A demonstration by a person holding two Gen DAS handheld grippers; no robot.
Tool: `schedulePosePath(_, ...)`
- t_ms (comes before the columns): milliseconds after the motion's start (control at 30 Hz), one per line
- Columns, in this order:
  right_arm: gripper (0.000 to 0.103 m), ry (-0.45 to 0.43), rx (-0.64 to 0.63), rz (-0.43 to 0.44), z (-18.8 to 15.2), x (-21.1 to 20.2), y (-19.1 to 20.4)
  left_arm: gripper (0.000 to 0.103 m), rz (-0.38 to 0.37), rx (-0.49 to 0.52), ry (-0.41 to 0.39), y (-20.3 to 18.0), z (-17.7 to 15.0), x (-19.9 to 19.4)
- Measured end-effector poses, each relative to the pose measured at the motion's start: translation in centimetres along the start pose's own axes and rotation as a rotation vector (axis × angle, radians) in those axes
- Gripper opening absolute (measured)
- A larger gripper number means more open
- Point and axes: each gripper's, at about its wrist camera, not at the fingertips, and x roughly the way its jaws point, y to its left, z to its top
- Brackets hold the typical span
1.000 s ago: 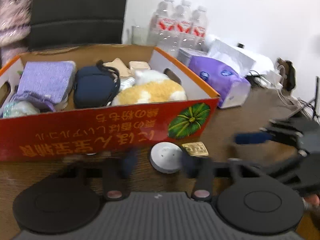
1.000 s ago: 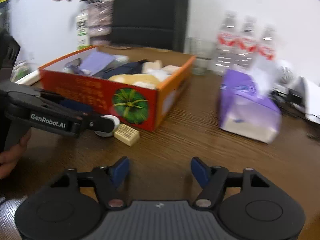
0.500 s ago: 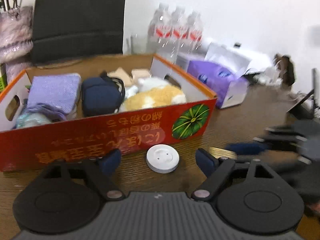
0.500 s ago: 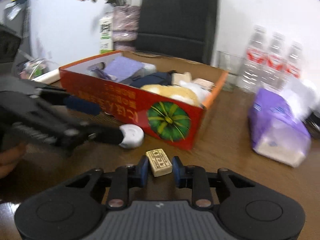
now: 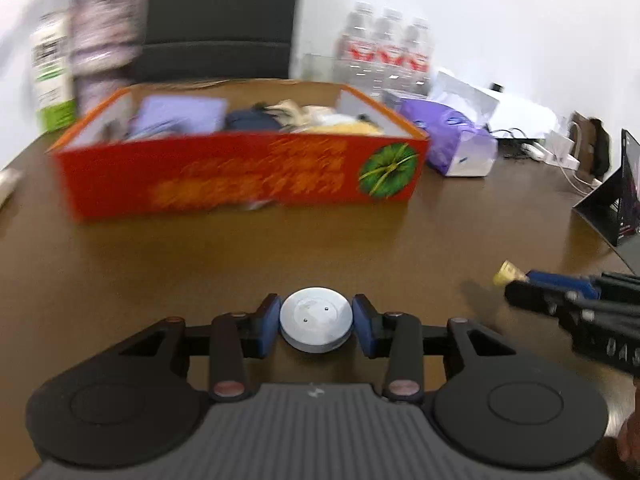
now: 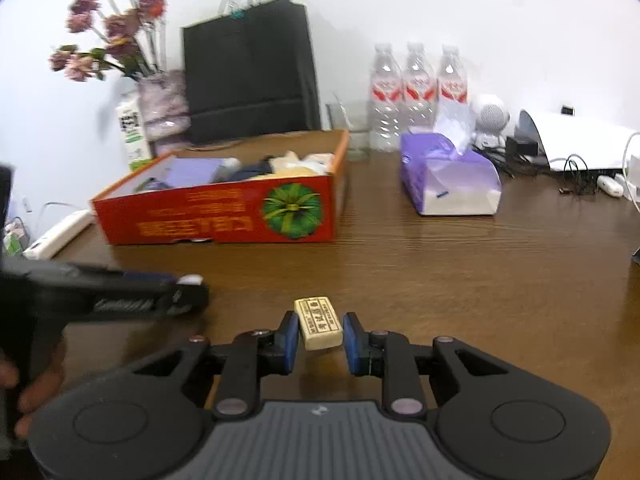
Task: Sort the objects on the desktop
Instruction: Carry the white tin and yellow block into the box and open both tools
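The left tongs pinch a flat round white disc with two small holes between their blue pads, holding it near the brown wooden tabletop, well in front of the red-and-orange cardboard box printed with a green pumpkin. The right tongs pinch a small cream rectangular block with printed characters between their blue pads, likewise clear of the box and toward the camera. Half a second ago the disc lay on the tabletop just before the box, between the spread left tongs, and the block was just caught by the right tongs close to the box; both tongs have since drawn back from the box with their loads, and the spot in front of the box no longer holds either piece. Counted: one disc, one block, one box filled with soft items, three clear plastic water bottles with red labels standing in a row behind it, one purple tissue pack to the box's right, one black paper bag, and one bunch of dried pink flowers.
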Motion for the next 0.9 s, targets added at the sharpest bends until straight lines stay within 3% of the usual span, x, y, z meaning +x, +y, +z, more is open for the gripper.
schedulePosePath(133,0.023,-0.005,-0.005,0.049,-1.4,-1.9,2.5,0.040,0.043,-0.078,-0.038,1.8,-2.8,-5.3)
schedulePosePath(367,0.023,-0.038,-0.134,0.095,-3.6,-5.4,9.0,0.040,0.180,-0.042,-0.196,1.0,-6.1,-12.1)
schedulePosePath(600,0.023,-0.196,-0.217,0.022,-4.5,-10.9,12.8,0.040,0.206,0.054,-0.330,-0.3,-7.8,-17.7)
schedulePosePath(733,0.023,-0.322,-0.232,0.008,-3.6,-13.7,13.8,0.040,0.208,0.029,-0.409,0.1,-7.7,-20.0)
schedulePosePath(900,0.023,-0.319,-0.189,0.057,-0.8,-13.2,13.2,0.040,0.175,-0.008,-0.420,1.9,-4.8,-20.1)
